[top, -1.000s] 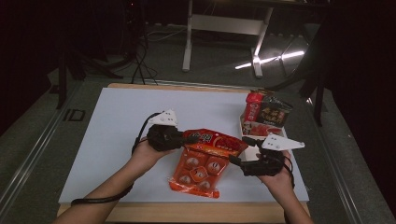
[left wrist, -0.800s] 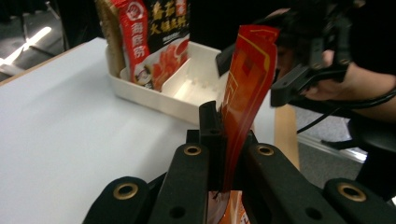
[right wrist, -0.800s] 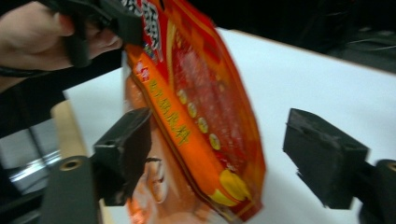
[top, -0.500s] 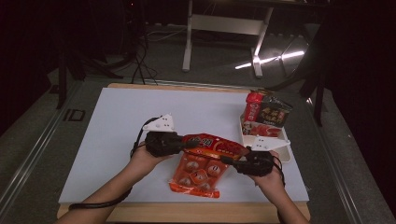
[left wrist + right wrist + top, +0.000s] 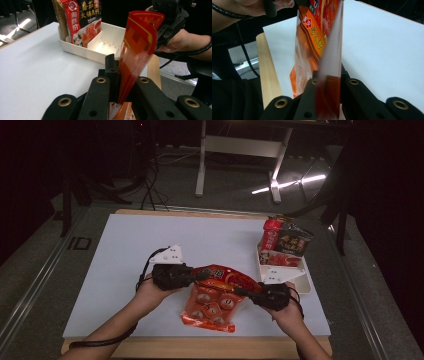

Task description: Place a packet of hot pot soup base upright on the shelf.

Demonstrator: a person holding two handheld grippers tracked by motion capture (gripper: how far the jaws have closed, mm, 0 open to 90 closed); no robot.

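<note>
The orange snack bag (image 5: 212, 300) hangs between both grippers above the table (image 5: 125, 250). The left gripper (image 5: 197, 276) pinches its top edge. The right gripper (image 5: 240, 292) has just been closing, and now pinches the bag's opposite top corner. The bag looks light, soft and crinkly, its film likely slippery; the flat sealed rim is the best hold. Chinese print on the bag is only partly legible. Beyond the right gripper, a white tray (image 5: 305, 281) holds sauce packets (image 5: 82, 20) printed "海底捞".
</note>
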